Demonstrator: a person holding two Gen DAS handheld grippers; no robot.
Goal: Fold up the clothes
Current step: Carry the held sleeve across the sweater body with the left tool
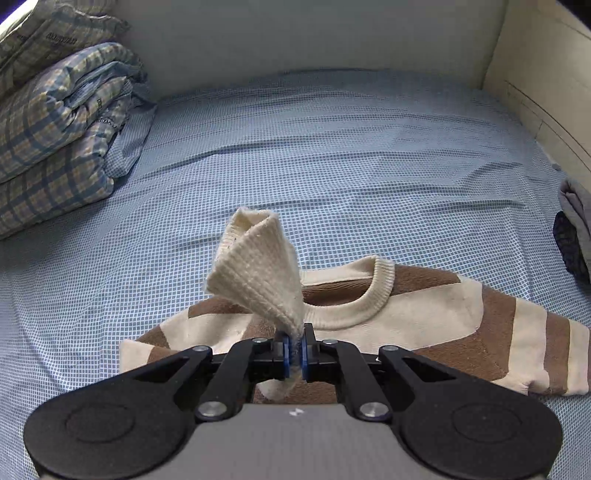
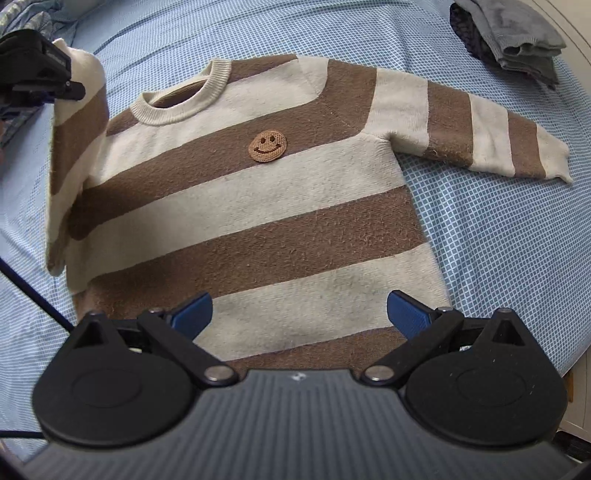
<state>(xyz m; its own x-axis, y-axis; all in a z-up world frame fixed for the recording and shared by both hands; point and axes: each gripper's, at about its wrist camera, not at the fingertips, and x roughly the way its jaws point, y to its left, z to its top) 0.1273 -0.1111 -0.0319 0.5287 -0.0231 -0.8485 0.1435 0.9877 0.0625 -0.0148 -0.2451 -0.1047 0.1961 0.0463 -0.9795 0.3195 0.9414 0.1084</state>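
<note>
I have the left gripper [image 1: 295, 352] closed tight on the cream cuff [image 1: 258, 266] of one sleeve of the striped sweater [image 2: 251, 206], and the cuff stands up above the jaws. In the right wrist view this sleeve is lifted off the bed and hangs along the side of the body, with the left gripper [image 2: 55, 79] holding its end up near the collar [image 2: 181, 96]. My right gripper [image 2: 299, 314] is wide open and holds nothing; it hovers over the hem of the sweater, at the near edge of the bed.

The sweater lies face up in the middle of the bed sheet [image 1: 332, 155], its smiley patch [image 2: 266, 146] showing. The body is flat and fully spread. The other sleeve [image 2: 480, 129] lies straight out to the side on the sheet. So, as I judge it, the fold is at the sleeve stage: one sleeve is in hand, the other sleeve and the body are not folded in.

The surface is a bed with a blue checked sheet, a little wrinkled. A folded plaid quilt [image 1: 62, 122] sits at the far left corner against the pale wall [image 1: 295, 37]. A small pile of grey and dark clothes [image 2: 509, 33] rests near the right edge of the bed; how neatly it is folded I cannot tell. A wooden panel [image 1: 539, 74] closes the far right side.
</note>
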